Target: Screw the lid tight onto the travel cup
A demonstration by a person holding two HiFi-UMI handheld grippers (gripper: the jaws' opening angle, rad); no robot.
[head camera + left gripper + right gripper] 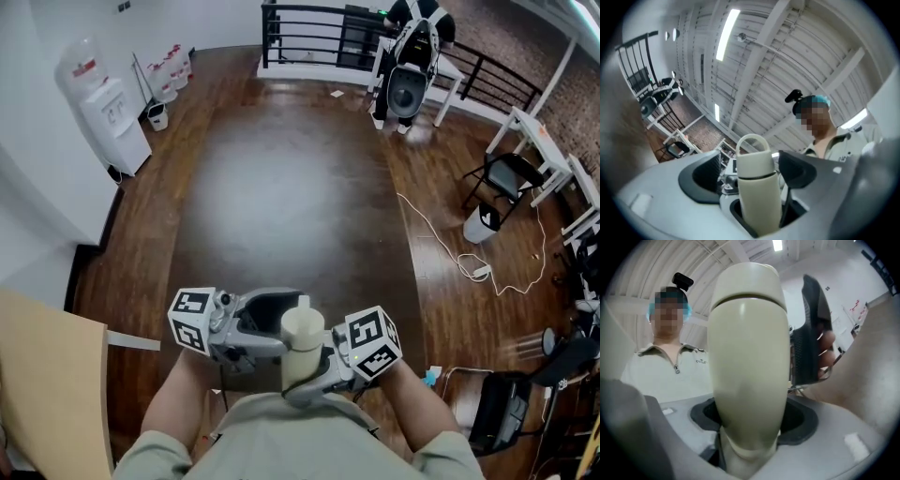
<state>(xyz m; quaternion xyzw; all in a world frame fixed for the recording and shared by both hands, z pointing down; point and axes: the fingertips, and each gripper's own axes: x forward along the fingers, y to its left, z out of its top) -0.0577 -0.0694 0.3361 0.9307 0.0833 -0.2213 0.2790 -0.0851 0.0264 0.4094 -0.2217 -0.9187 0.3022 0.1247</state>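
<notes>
A cream travel cup (302, 356) with its looped lid (302, 323) on top is held upright close in front of my chest. My right gripper (311, 377) is shut on the cup's lower body (747, 376), which fills the right gripper view. My left gripper (284, 314) reaches in from the left at lid height. In the left gripper view the lid (753, 161) stands between the two dark pads (705, 180) with a gap on each side, so the left gripper (751, 172) is open. A thin seam shows between lid (747, 280) and body.
Dark wooden floor stretches ahead. A water dispenser (112, 117) stands at the far left, a speaker on a stand (408, 86) and a railing (309, 33) at the back. A black chair (508, 178), a white bin (481, 223) and a loose cable (450, 246) lie right. A wooden panel (47, 375) is at my left.
</notes>
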